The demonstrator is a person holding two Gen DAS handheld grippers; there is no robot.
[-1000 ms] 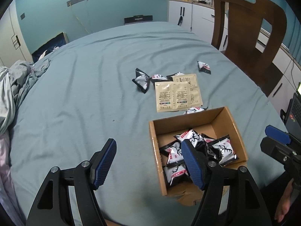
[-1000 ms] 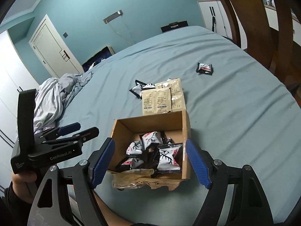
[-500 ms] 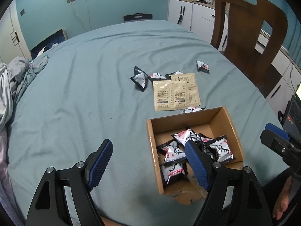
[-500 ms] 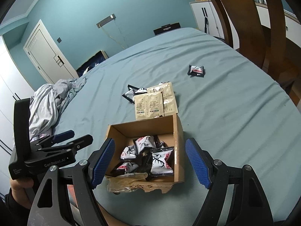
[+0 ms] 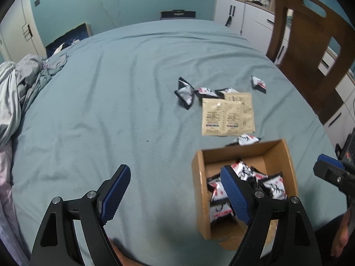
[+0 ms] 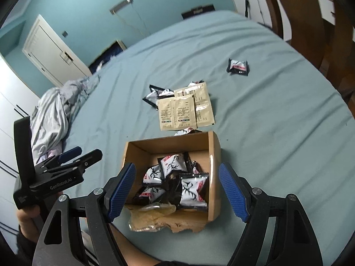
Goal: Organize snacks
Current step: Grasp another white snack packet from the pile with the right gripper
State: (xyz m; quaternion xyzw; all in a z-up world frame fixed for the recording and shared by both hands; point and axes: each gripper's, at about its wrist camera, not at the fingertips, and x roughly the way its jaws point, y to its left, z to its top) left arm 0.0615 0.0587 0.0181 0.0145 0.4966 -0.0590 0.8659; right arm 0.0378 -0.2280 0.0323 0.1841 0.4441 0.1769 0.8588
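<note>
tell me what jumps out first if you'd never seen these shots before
The open cardboard box near the bed's front edge, piled with black-and-white snack packets. Just beyond it lie beige sachets with more loose packets, one lone packet farther right. Both the left claw and the right claw hang open and empty in front.

The box (image 6: 214, 155) is showing brown. The snack packs (image 6: 173, 164) inside are looking black and white with red labels. The flat packets (image 6: 177, 113) at 12 o'clock are looking tan. The bed sheet (image 6: 277, 122) is looking blue-green.
</note>
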